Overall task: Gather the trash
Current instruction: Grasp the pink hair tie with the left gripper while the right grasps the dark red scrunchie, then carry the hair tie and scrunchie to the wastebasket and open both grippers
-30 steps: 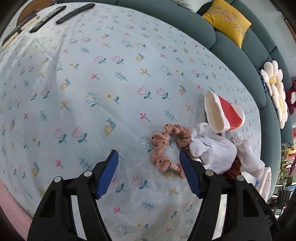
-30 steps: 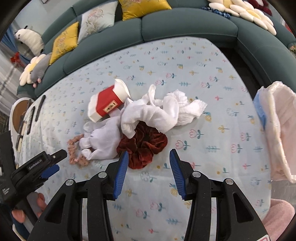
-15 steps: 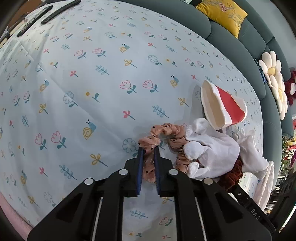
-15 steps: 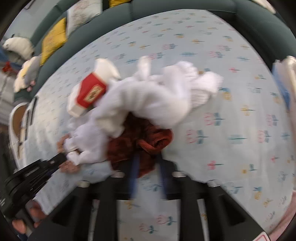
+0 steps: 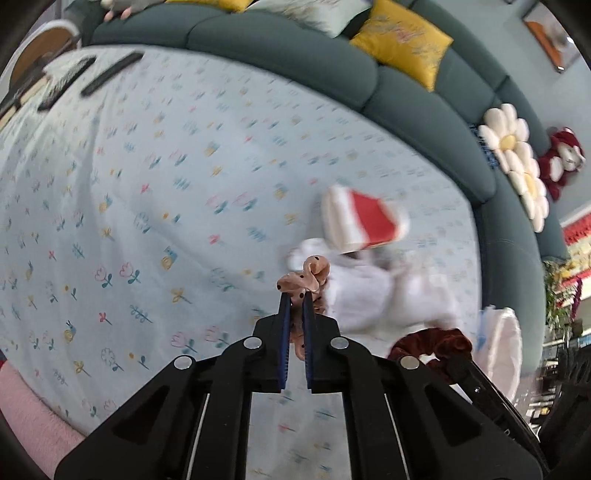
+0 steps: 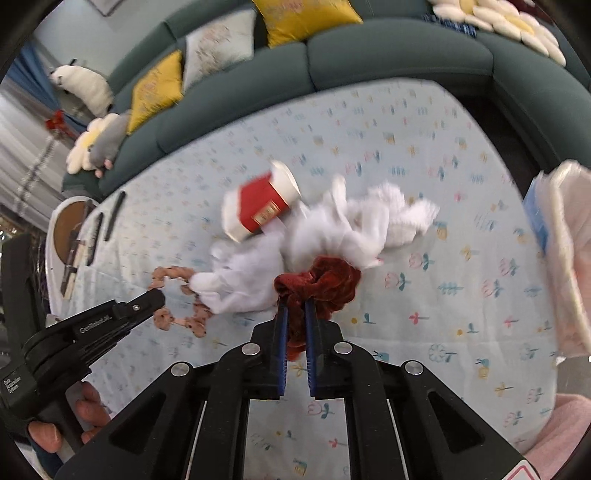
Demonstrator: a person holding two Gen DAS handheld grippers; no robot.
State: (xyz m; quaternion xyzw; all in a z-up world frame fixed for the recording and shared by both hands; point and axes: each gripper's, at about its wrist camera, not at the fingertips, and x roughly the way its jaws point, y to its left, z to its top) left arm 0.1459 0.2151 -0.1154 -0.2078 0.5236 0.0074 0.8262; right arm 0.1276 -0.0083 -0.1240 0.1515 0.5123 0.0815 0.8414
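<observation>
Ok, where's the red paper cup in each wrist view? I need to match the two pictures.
Left wrist: the cup lies on its side right of centre, above the white tissues and the left gripper.
Right wrist: the cup lies just left of centre, upper left of the tissues and above the right gripper.
Shared landmark: the white tissue heap, touching the cup in both views.

Teal sofa [image 6: 369,62], curved behind flowered tablecloth [image 5: 184,184]; yellow cushions [image 6: 306,18] and daisy cushion [image 5: 517,162] on sofa; pale blue wall [image 6: 92,26] behind.
</observation>
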